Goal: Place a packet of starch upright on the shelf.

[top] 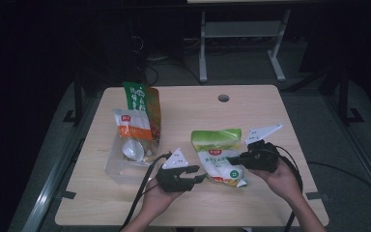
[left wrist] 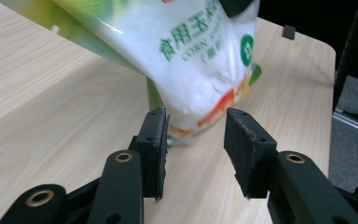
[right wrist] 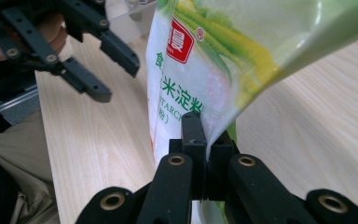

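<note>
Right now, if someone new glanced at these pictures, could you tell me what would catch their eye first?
Most striking is the green and white starch bag at the table's near right, pinched at its edge by the shut right tongs. The left tongs stand open just beside it, the bag's lower corner between their pads without touching. Farther left lie two more packets over a clear plastic tray.

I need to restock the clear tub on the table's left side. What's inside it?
In the clear tub stand a white-and-orange bag and, behind it, a green-and-orange bag. A roundish pale thing shows below the front bag. The bags cover the tub's far end.
</note>
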Available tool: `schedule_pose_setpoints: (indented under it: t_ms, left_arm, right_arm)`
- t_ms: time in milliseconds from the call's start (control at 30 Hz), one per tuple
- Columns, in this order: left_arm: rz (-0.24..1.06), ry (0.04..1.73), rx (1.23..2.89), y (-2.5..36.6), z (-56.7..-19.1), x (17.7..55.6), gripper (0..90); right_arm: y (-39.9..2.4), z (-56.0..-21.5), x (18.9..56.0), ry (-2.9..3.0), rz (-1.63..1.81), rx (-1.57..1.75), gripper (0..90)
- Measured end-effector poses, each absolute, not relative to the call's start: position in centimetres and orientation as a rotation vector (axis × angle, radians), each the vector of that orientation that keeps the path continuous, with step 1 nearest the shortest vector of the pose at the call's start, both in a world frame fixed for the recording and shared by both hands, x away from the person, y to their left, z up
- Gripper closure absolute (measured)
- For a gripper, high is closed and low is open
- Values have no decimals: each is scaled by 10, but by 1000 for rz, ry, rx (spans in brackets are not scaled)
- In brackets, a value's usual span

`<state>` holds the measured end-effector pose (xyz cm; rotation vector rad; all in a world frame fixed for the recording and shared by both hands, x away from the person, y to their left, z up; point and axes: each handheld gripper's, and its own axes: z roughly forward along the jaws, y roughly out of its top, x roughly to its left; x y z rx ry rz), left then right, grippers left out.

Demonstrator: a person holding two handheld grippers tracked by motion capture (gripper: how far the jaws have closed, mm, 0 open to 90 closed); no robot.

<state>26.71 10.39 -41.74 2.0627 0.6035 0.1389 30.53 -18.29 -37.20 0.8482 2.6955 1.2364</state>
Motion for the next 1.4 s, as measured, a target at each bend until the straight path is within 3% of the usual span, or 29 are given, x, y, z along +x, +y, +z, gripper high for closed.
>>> schedule_pose_setpoints:
  t_ms: [467,1400]
  left_arm:
    - [171,559,2094,125,-422,238,523]
    - [130,470,2131,133,-432,203,448]
  right_arm:
    - [-146,-343,316,2705,1277,790,896]
    - [-10,-278,337,2775,1376,488,896]
